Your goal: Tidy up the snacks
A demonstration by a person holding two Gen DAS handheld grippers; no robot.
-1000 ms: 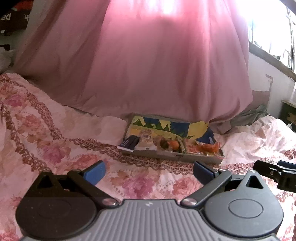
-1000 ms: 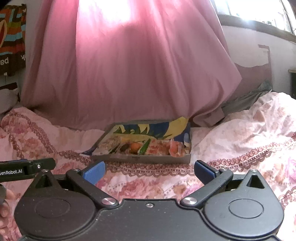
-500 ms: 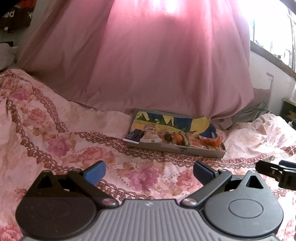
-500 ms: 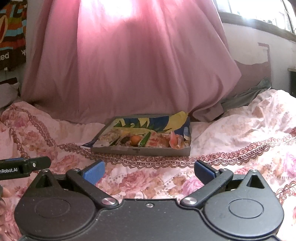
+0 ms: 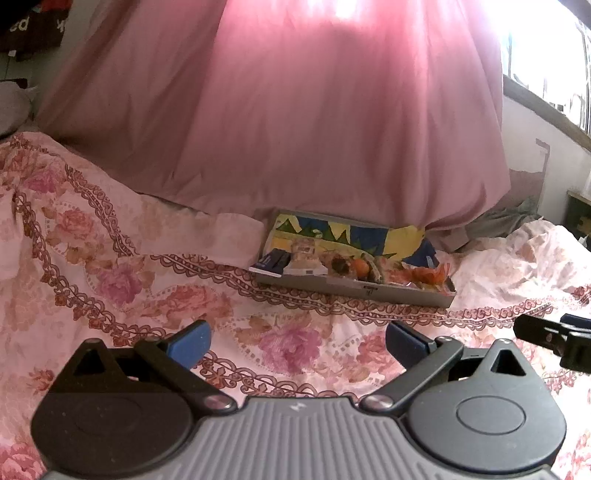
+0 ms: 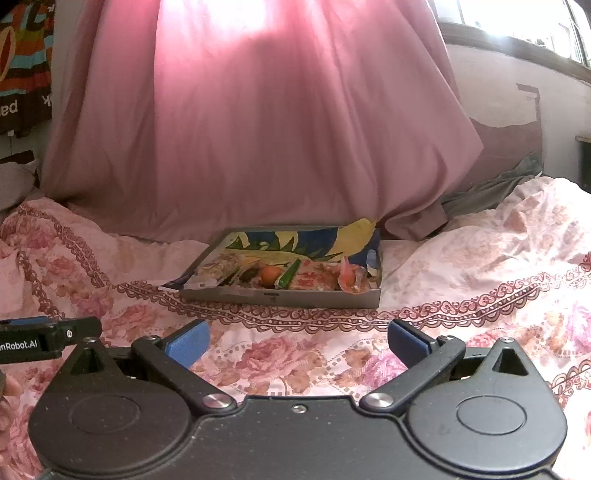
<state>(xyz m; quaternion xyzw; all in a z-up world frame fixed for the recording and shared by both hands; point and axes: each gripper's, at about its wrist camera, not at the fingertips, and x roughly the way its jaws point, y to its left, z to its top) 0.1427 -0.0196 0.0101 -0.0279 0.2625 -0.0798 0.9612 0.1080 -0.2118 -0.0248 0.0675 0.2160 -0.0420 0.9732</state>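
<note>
Two handheld grippers hover above a floral bedspread (image 5: 155, 280), both with jaws spread wide and nothing between their blue pads. The left gripper (image 5: 297, 341) fills the foreground of its own view, and the black tip of the right gripper (image 6: 297, 341) pokes into that view from the right edge. In the right wrist view, the left gripper's black finger shows at the left edge. Well ahead of both, a shallow grey tray (image 5: 354, 290) sits on the bedspread, its far wall lined with a yellow, blue and green print. Inside lie snacks: an orange fruit (image 6: 270, 274), a green packet (image 6: 289, 275) just beside it, dark blue packets (image 5: 272, 261) at the left end and orange-red wrappers (image 5: 424, 275) at the right. Behind the tray hangs a pink curtain (image 6: 258, 129), backlit by a window (image 6: 517, 26).
</note>
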